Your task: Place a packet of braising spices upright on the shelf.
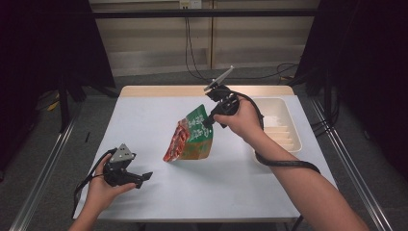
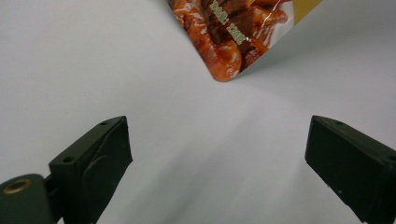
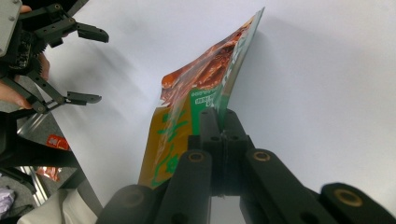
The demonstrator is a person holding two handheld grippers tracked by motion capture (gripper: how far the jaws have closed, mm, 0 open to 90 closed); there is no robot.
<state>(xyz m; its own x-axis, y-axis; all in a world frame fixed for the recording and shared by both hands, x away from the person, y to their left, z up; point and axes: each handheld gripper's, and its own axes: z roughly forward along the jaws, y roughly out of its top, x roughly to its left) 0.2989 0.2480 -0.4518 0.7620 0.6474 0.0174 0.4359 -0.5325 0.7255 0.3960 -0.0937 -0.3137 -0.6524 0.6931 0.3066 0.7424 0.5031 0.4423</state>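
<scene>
Right now the right gripper (image 1: 210, 121) is clenched on the top edge of a food pouch (image 1: 189, 137), holding it tilted above the middle of the tabletop (image 1: 144, 120) with only its lower corner near or touching the surface. That pinch looks thin, so I'd guess the glossy film could slide out or the pouch could swing and fold if moved fast. The left gripper (image 1: 144, 177) waits released at the near left, well apart; the white tray (image 1: 296, 137) sits at the right

Green-and-red food pouch (image 1: 190, 135) held tilted, low corner touching table.
</scene>
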